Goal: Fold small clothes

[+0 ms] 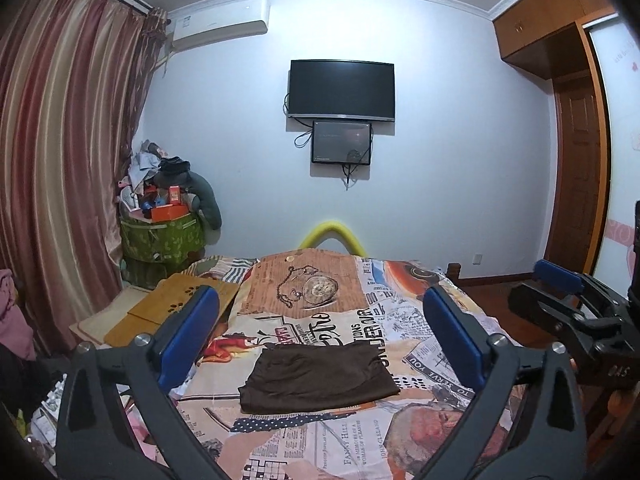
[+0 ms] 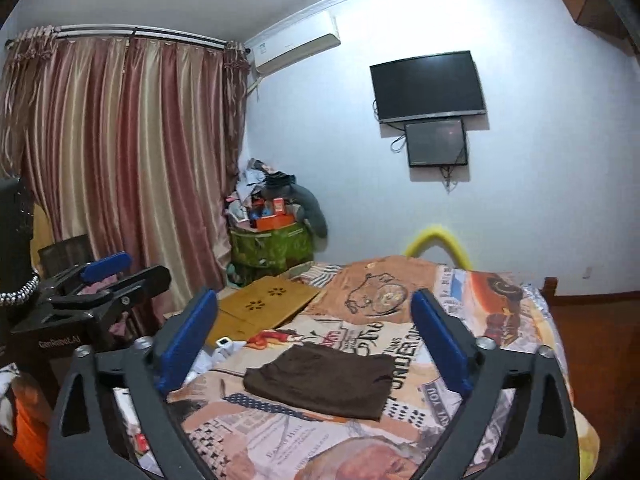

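Landmark: we take the bed (image 1: 420, 308), covered with a newspaper-print sheet, as our reference for all places.
Garment: we see a dark brown garment (image 1: 318, 378) folded into a flat, roughly rectangular stack, lying on the near half of the bed, about midway across its width; in the right wrist view it (image 2: 320, 376) lies the same way.
Left gripper: we find the left gripper (image 1: 320, 332) above the near end of the bed, its blue pads (image 1: 188, 336) spread wide, with nothing between them and no contact with the garment, which lies beyond and below.
Right gripper: the right gripper (image 2: 316, 332) hangs beside the left one over the near end of the bed, its blue pads (image 2: 440, 340) also wide apart and empty; we also see it from the side at the right edge of the left wrist view (image 1: 568, 300).
Wooden board: a yellow-brown board (image 2: 268, 300) with flower-shaped cut-outs rests on the bed's far left corner.
Yellow tube: a bent yellow tube (image 1: 332, 234) rises just behind the far end of the bed.
Wall: beyond the bed's far end we see a dark television (image 1: 342, 90) with a smaller screen (image 1: 341, 142) below it.
Corner: left of the bed's far end, a green bag (image 1: 160, 240) piled with oddments stands by the striped curtain (image 1: 64, 140).
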Available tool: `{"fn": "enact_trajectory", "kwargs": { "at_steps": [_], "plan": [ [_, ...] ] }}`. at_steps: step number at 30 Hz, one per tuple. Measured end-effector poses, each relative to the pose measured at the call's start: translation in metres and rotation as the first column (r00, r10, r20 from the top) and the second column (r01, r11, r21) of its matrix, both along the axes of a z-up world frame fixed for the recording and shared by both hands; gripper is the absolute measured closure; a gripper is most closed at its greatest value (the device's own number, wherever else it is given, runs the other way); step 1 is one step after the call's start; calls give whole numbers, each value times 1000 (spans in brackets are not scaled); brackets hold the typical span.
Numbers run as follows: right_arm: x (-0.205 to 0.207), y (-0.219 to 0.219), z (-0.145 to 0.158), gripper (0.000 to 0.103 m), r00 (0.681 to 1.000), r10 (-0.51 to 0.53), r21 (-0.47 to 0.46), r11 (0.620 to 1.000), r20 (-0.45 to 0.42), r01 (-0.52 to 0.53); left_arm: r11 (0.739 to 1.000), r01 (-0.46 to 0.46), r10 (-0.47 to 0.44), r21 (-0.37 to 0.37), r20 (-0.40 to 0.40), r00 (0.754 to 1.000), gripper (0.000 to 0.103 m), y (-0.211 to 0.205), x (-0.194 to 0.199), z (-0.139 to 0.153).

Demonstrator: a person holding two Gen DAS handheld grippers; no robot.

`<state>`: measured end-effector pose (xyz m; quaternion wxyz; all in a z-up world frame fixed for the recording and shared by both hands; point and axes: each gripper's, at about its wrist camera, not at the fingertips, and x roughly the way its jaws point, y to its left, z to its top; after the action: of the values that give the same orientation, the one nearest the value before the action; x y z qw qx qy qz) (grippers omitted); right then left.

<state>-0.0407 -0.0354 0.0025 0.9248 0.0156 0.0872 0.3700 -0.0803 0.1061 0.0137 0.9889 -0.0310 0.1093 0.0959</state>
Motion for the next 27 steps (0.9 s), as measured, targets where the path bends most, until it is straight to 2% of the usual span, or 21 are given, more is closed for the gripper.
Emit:
{"fn": "enact_trajectory", "kwargs": {
  "at_steps": [27],
  "plan": [
    [-4, -8, -7, 0, 1000, -24, -17, 1000, -15, 24, 998, 0, -1, -69, -12, 1000, 0, 9, -1, -6]
  ]
}}
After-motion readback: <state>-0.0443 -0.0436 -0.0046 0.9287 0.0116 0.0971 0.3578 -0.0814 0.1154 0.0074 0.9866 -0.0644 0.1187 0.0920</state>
